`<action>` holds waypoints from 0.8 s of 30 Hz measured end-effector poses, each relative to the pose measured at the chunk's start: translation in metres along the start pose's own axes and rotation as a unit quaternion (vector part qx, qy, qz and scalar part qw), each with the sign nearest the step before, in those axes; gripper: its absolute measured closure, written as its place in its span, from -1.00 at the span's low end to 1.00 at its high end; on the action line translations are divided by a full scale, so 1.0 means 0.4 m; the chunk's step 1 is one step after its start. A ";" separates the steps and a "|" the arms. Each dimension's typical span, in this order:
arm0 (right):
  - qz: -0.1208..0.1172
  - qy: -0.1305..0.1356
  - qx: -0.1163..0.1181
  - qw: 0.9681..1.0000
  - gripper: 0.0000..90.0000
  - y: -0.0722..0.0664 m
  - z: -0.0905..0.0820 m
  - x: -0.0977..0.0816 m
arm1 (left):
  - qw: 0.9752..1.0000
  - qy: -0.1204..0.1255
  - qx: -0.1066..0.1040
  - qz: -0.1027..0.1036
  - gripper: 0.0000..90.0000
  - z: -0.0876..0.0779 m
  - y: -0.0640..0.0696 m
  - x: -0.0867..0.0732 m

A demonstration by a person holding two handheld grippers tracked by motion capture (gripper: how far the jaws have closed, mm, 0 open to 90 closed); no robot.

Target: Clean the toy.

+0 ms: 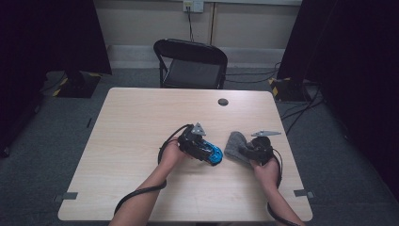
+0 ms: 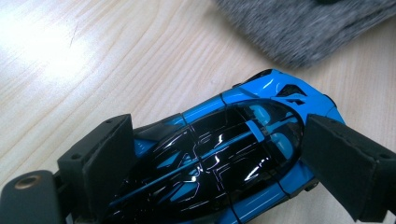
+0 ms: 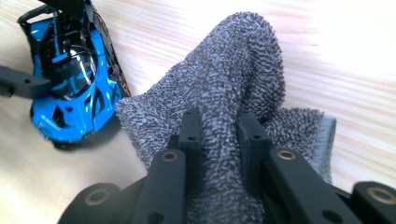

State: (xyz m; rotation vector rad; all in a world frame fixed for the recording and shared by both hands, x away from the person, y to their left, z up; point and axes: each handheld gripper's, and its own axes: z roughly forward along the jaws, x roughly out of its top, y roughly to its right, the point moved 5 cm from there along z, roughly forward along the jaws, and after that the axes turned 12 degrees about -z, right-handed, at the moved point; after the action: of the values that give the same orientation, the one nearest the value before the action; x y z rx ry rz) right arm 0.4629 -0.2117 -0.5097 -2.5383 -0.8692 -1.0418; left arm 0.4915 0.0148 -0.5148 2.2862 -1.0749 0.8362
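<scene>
Where the two hands meet near the middle of the pale wooden worktop (image 1: 141, 122), the scene stands thus:

Toy car: a blue and black toy car (image 2: 224, 158) lies on the worktop between the left gripper's jaws, its nose pointing toward the cloth.

Left gripper: the left gripper (image 1: 200, 141) has its jaws spread wide, one on each side of the car; the pads sit at the car's flanks, and whether they press on it cannot be told.

Cloth: a grey towelling cloth (image 3: 233, 79) is bunched up just beside the car, on its right in the high view, partly resting on the worktop.

Right gripper: the right gripper (image 3: 219, 135) has its jaws closed tight on a fold of the cloth.

Background: a black folding chair (image 1: 190, 63) stands behind the worktop's far edge.
</scene>
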 end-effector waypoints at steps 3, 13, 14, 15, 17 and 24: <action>-0.018 -0.017 -0.001 1.000 0.67 -0.018 0.028 0.001 | 1.000 0.002 0.001 -0.001 -0.78 0.000 0.001 -0.001; -0.045 -0.027 0.057 0.997 0.70 -0.074 0.023 -0.009 | 1.000 0.006 0.006 -0.007 -0.81 0.002 0.004 -0.002; -0.048 -0.027 0.061 0.997 0.70 -0.077 0.022 -0.011 | 1.000 0.007 0.007 -0.007 -0.81 0.002 0.004 -0.002; -0.048 -0.026 0.065 0.996 0.70 -0.081 0.019 -0.013 | 1.000 0.006 0.008 -0.007 -0.81 0.002 0.004 -0.002; -0.051 -0.026 0.073 0.996 0.70 -0.088 0.016 -0.016 | 1.000 0.005 0.008 -0.008 -0.81 0.002 0.005 -0.001; -0.055 -0.029 0.090 0.994 0.70 -0.103 0.002 -0.029 | 1.000 0.004 0.009 -0.009 -0.81 0.003 0.006 0.000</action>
State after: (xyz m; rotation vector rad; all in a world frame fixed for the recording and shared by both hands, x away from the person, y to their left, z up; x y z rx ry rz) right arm 0.4315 -0.1841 -0.5177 -2.4055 -1.0791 -0.8798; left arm 0.4901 0.0125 -0.5153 2.3024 -1.0458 0.8514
